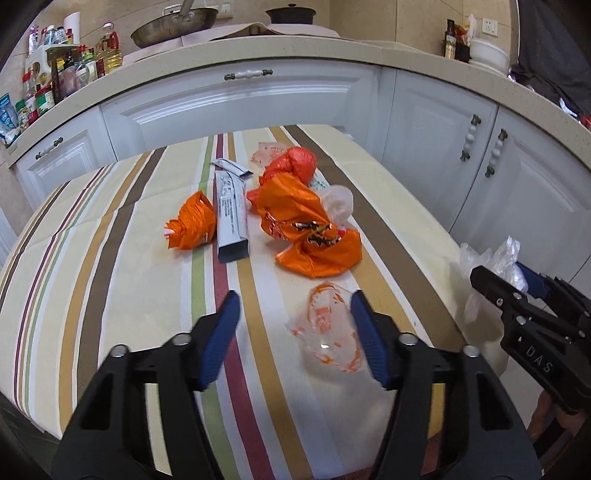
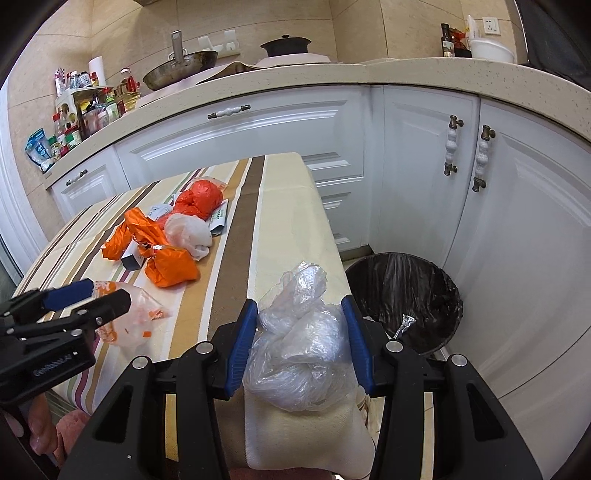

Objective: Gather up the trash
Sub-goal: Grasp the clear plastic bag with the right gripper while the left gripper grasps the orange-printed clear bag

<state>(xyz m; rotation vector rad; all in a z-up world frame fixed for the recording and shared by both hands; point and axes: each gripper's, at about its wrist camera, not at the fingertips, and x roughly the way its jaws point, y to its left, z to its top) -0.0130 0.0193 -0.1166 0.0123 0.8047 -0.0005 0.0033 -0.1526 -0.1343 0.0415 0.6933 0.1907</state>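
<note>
One crumpled clear plastic bag (image 2: 299,339) sits clamped in your right gripper (image 2: 301,339) at the striped table's (image 2: 236,229) edge, near the black-lined bin (image 2: 406,291), while your left gripper (image 1: 295,332) gapes around an orange-printed clear wrapper (image 1: 327,332).

White letters "DAS" stand on the black body of the right tongs (image 1: 517,275), at four o'clock in the left wrist view. Other print is too blurred to read.

White cabinets (image 1: 236,107) carry a counter (image 1: 258,55) holding a wok (image 1: 173,26), black pot (image 1: 291,14) and bottles (image 1: 55,74).
</note>
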